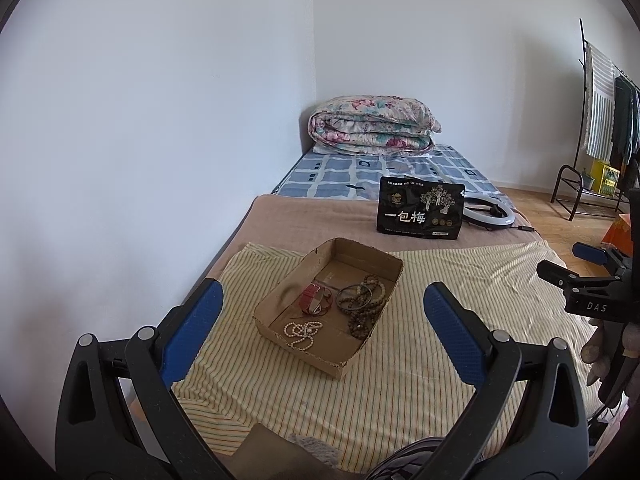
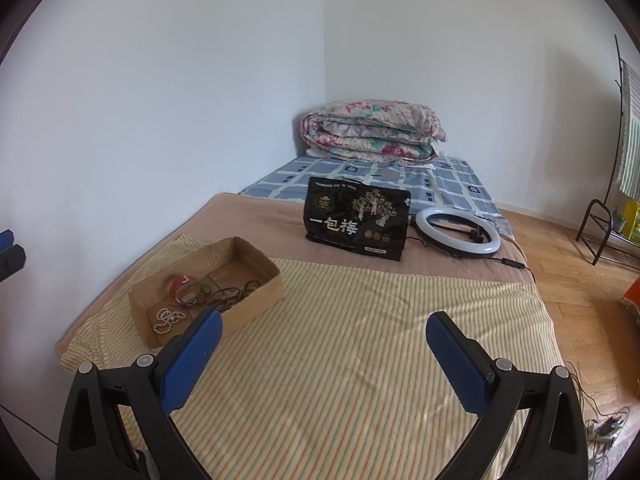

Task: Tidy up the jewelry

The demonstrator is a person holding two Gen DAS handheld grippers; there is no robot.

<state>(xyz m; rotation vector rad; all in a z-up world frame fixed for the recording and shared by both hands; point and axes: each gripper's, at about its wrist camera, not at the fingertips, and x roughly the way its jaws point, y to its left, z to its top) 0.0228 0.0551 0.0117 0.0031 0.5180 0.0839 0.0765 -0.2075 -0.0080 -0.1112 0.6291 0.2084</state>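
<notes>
- Nearest your lenses are the blue pads: your left gripper (image 1: 323,300) stands spread wide with nothing between its fingers, and your right gripper (image 2: 324,332) is just as wide and just as empty.
- Both hang above the striped cloth (image 2: 360,340) that covers the near end of the bed.
- The jewelry all lies inside the shallow cardboard tray (image 1: 280,304) toward the cloth's far left corner, close to the wall-side edge of the bed.
- In the tray's near end lies the pearl string (image 1: 303,330); behind it the red strap watch (image 1: 314,299); along the right wall the dark wooden bead strands and bangle (image 1: 362,300), tangled in one heap.
- The scene fits a tray of loose pieces waiting to be sorted, or pieces already gathered into it; it doesn't tell you which.
- The relation that matters: the tray sits dead ahead between your left fingers, but well off to the left of your right ones, so your left is nearer.
- The tray's long axis runs diagonally away from you, toward the right.
- Beyond the cloth stand a black snack bag (image 2: 358,220) and a ring light (image 2: 458,234), well apart from the tray.
</notes>
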